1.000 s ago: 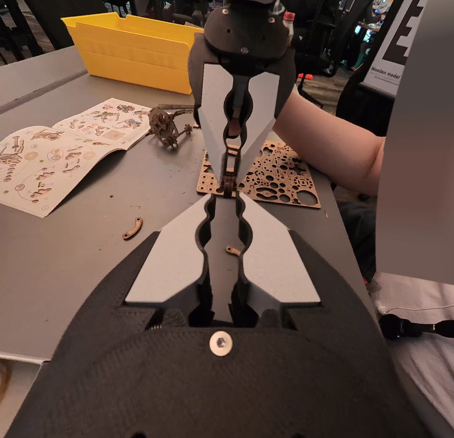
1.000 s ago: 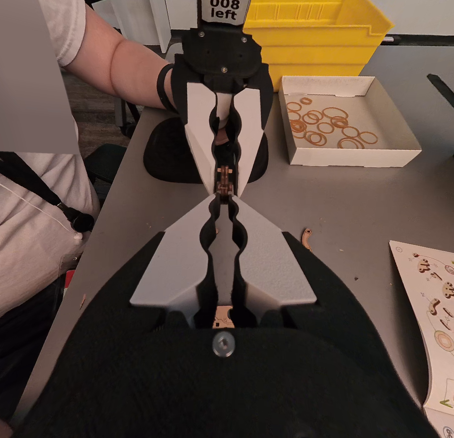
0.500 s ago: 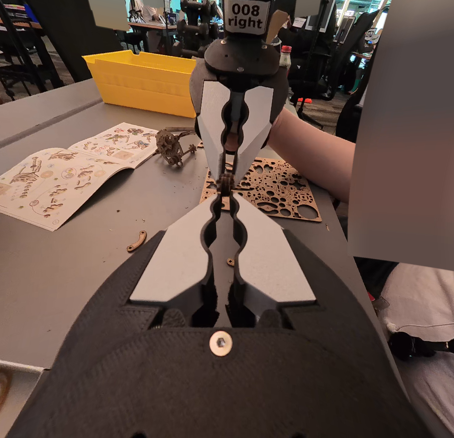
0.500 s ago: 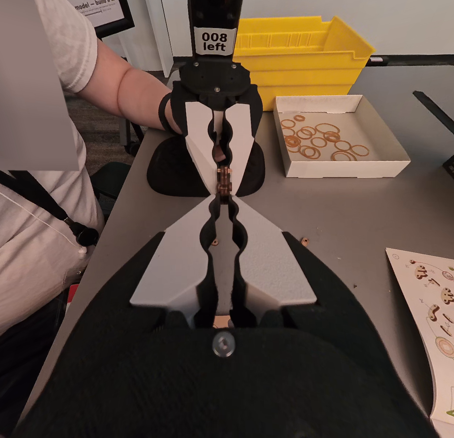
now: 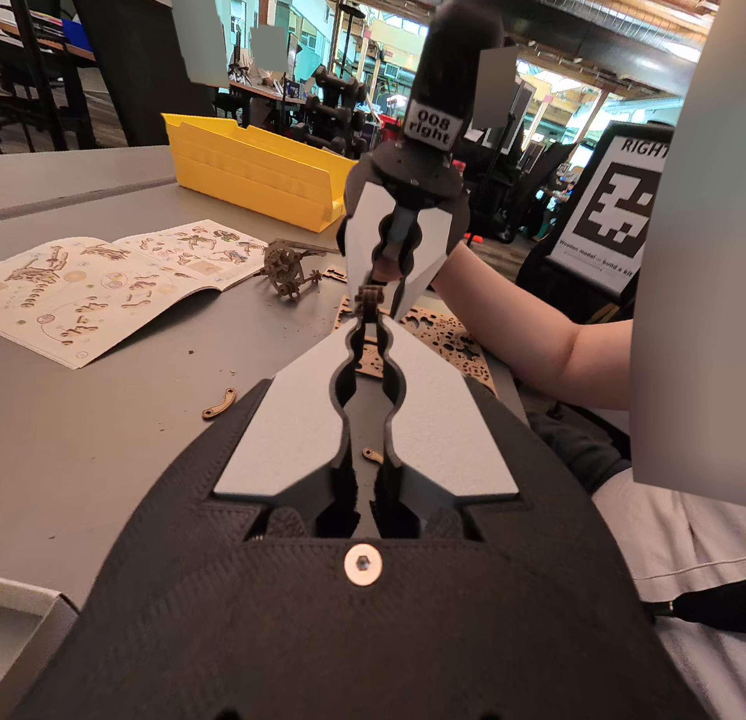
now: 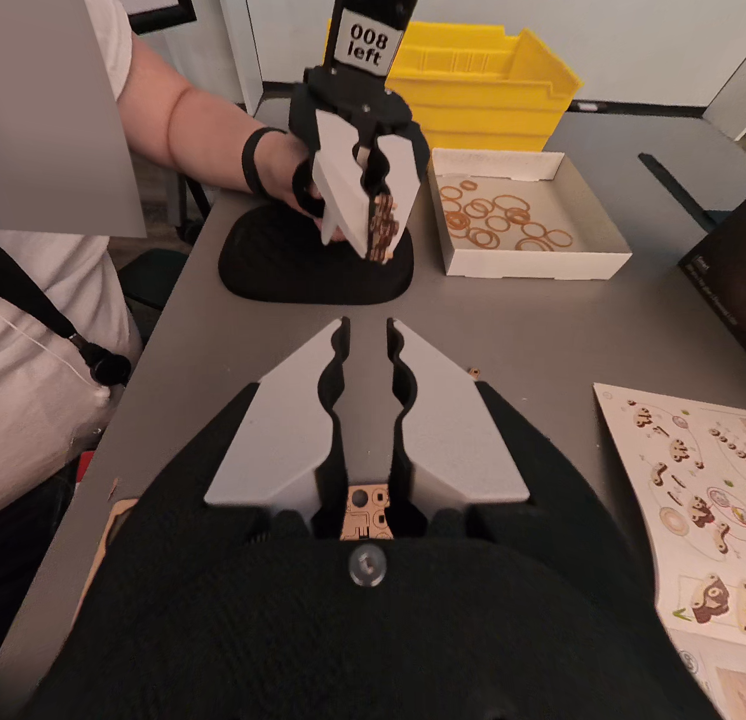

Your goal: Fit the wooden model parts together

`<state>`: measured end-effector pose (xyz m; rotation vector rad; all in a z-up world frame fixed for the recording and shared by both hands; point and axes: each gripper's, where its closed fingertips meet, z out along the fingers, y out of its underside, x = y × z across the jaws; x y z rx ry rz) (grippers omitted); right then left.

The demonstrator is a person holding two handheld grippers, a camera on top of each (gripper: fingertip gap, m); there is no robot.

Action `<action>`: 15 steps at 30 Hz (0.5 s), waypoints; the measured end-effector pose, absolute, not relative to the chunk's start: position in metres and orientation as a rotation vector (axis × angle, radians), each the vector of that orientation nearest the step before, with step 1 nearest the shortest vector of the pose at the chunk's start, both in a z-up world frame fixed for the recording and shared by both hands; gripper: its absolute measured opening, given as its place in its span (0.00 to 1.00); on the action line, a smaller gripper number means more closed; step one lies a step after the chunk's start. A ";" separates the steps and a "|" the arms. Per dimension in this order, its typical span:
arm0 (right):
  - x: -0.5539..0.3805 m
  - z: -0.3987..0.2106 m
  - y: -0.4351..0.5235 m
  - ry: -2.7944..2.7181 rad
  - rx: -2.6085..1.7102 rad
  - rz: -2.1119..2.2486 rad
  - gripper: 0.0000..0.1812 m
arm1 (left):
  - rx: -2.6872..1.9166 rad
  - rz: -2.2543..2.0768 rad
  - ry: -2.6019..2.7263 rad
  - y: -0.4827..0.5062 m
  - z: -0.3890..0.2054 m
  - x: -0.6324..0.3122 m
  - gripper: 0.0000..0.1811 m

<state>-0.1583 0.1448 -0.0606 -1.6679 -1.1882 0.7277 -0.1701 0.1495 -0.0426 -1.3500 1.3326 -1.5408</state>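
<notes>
My left gripper (image 5: 366, 323) is shut on a small brown wooden assembly (image 5: 368, 296), which sticks out past its tips above the grey table (image 5: 121, 438). The right wrist view shows the same assembly (image 6: 383, 228) pinched between the left gripper's fingers (image 6: 379, 252), tilted over a black pad. My right gripper (image 6: 367, 323) is open and empty, a short way back from the assembly. In the left wrist view the right gripper (image 5: 377, 313) stands just behind the assembly with its fingers spread.
On the table are a yellow bin (image 5: 250, 175), an open instruction booklet (image 5: 113, 280), a partly built wooden model (image 5: 286, 272), a punched wooden sheet (image 5: 448, 337) and a loose curved piece (image 5: 220, 403). A white box of rubber bands (image 6: 524, 224) stands beside the black pad (image 6: 315, 272). The person's forearm (image 5: 524, 337) is at the right. Less than 4 cm separates the two grippers' tips. The partly built wooden model (image 5: 286, 272) is about equally far from each gripper, around 20 cm.
My right gripper opened, let go of the wooden assembly and drew back from it. My left gripper closed on the assembly, keeps it and has tilted.
</notes>
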 end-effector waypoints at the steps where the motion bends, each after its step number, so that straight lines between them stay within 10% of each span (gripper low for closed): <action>1: -0.159 -0.064 0.146 -1.192 -1.679 0.722 0.09 | -1.356 -1.564 1.321 0.150 -0.041 -0.171 0.02; 15: -0.182 -0.033 0.141 -1.124 -1.518 0.839 0.14 | -1.206 -1.629 1.364 0.135 -0.025 -0.177 0.02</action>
